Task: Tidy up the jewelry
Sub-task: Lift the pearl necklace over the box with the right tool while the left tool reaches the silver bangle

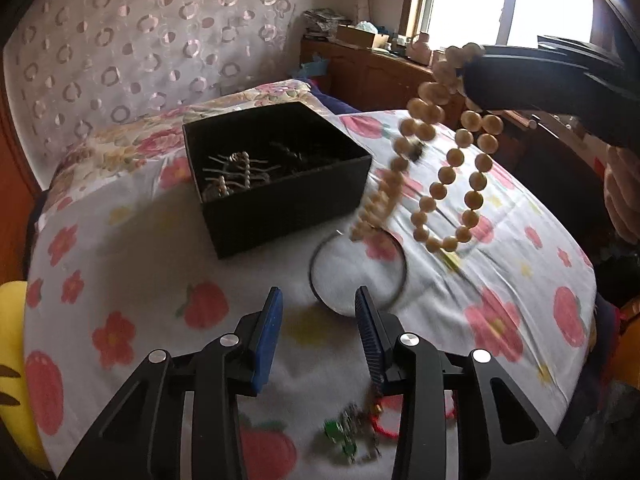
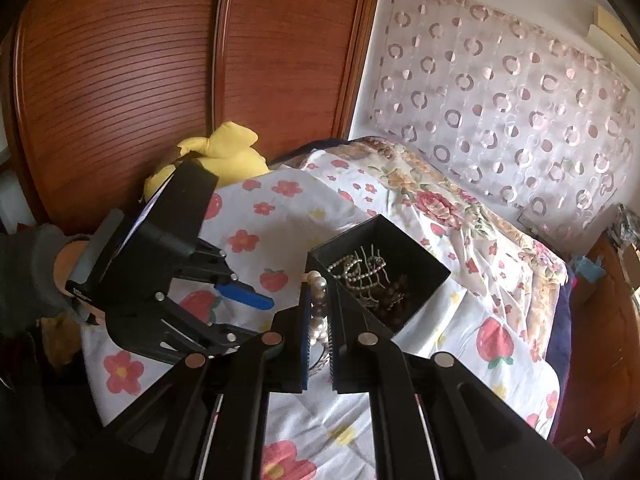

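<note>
A black open box [image 1: 280,168] sits on the flowered bedsheet and holds pearl strands and hair combs; it also shows in the right wrist view [image 2: 404,256]. My right gripper [image 2: 320,288] is shut on a pearl necklace [image 2: 319,312], which hangs in the air in loops to the right of the box in the left wrist view [image 1: 448,184]. My left gripper [image 1: 318,296] is open and empty, low over the sheet, just in front of a thin dark bangle [image 1: 320,264]. It also shows in the right wrist view [image 2: 244,300].
Small green and red jewelry pieces [image 1: 360,428] lie on the sheet under my left gripper. A yellow plush [image 2: 216,152] sits at the bed's edge by the wooden wardrobe [image 2: 160,60]. A wooden cabinet [image 1: 380,68] with clutter stands below the window.
</note>
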A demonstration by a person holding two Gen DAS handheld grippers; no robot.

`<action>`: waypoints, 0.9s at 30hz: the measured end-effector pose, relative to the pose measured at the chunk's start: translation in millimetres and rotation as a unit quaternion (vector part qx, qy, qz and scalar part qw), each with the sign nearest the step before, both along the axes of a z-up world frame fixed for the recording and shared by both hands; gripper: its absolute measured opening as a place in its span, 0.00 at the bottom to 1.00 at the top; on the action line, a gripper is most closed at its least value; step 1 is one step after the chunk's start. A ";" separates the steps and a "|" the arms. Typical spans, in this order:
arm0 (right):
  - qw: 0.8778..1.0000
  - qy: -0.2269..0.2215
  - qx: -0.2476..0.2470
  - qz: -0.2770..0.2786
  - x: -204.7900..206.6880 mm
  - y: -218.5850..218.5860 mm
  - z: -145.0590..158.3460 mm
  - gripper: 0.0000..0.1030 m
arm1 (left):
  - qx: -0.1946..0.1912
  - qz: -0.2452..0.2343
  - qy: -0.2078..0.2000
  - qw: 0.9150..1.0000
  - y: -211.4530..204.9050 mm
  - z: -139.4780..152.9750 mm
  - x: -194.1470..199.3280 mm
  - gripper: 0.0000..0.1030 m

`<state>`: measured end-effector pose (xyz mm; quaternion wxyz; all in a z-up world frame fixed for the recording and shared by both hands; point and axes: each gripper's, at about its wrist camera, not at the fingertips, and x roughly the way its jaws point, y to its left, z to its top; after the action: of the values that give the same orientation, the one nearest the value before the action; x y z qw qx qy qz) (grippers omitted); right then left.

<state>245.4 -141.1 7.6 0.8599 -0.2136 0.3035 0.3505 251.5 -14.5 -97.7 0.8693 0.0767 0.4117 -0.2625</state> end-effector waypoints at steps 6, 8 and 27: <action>0.999 0.009 -0.030 -0.028 33.7 -1.3 -19.8 0.08 | -0.005 -0.007 0.027 1.000 -3.9 -4.8 26.7 0.35; 0.998 0.018 -0.046 -0.036 40.9 -3.0 -31.9 0.08 | 0.000 -0.015 0.037 0.999 -9.3 -8.8 34.8 0.35; 0.995 -0.018 -0.011 -0.093 45.9 -67.7 -13.8 0.08 | 0.043 -0.049 0.018 0.998 -33.3 15.1 34.6 0.04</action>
<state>291.3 -208.8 -6.2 0.8917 -0.2004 0.3106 0.2612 286.1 -47.9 -82.6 0.8438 0.1293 0.4341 -0.2879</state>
